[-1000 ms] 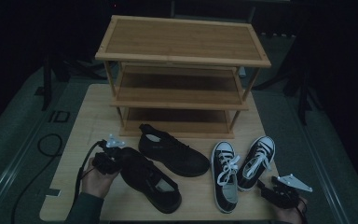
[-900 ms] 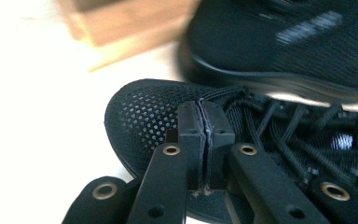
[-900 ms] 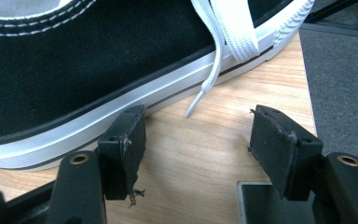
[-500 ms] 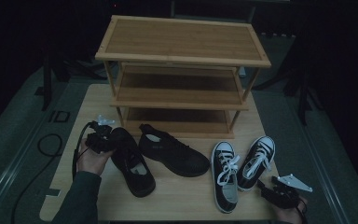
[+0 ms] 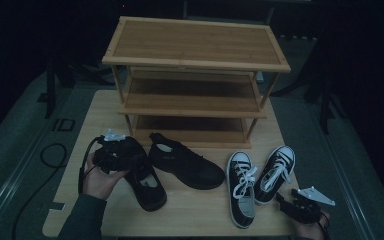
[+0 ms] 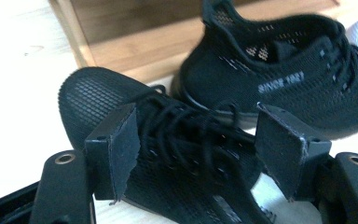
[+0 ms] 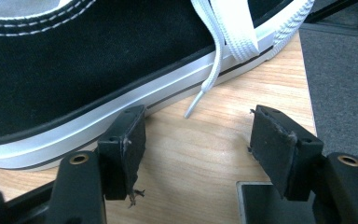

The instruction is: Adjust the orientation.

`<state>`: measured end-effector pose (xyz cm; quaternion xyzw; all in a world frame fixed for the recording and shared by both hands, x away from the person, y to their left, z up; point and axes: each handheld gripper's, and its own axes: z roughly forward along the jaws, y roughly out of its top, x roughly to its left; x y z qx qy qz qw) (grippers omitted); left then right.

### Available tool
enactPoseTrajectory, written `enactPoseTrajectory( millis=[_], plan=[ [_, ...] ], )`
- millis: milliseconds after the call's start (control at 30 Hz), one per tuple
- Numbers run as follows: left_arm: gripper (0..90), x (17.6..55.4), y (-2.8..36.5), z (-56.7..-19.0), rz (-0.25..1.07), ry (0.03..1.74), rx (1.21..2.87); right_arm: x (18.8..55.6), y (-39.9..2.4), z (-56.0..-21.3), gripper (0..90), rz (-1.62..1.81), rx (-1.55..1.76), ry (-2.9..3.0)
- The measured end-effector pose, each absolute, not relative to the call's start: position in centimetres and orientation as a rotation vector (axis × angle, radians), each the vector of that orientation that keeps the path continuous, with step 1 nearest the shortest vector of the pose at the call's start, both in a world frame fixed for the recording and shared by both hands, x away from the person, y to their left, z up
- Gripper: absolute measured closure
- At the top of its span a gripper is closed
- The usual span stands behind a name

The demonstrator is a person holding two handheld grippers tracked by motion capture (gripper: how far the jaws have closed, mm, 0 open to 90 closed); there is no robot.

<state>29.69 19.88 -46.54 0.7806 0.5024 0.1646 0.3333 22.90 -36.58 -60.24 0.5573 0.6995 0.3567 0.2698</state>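
A black mesh shoe [image 5: 147, 187] lies on the wooden table [image 5: 195, 215], toe toward the shoe rack [image 5: 195, 75]. My left gripper [image 5: 130, 156] hovers over its laced front. Its jaws have just been opening and stand wide open in the left gripper view [image 6: 198, 140]. The shoe's laces [image 6: 186, 135] show below them, and the pads [image 6: 121, 140] touch nothing. The matching black shoe [image 5: 185, 162] [image 6: 279, 70] lies beside it on the right. My right gripper [image 5: 284, 201] [image 7: 198, 140] rests open at the table's front right corner, next to a black canvas sneaker [image 7: 74, 60].
Two black-and-white canvas sneakers [image 5: 242, 192] [image 5: 276, 172] lie at the front right, and a white lace [image 7: 214, 60] hangs near my right jaws. The three-tier wooden rack stands at the back with bare shelves. A black cable [image 5: 55, 152] trails off the table's left side.
The left gripper swung the black mesh shoe back toward the rack, alongside its mate. It then opened, let the shoe go and rose slightly. The right gripper stayed still.
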Motion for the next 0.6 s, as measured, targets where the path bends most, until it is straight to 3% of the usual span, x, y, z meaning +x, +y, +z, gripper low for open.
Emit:
enactPoseTrajectory(
  millis=[267, 600],
  plan=[
    [34.1, 28.8, 19.5, -47.9, 0.407, 1.342, 2.098, 22.9, -36.6, -60.2, 35.2, 0.961, 1.502, 1.886],
    [45.4, 29.0, 19.4, -48.9, 0.351, 1.364, 2.148, 22.9, -36.6, -60.2, 35.2, 0.961, 1.503, 1.885]
  ],
)
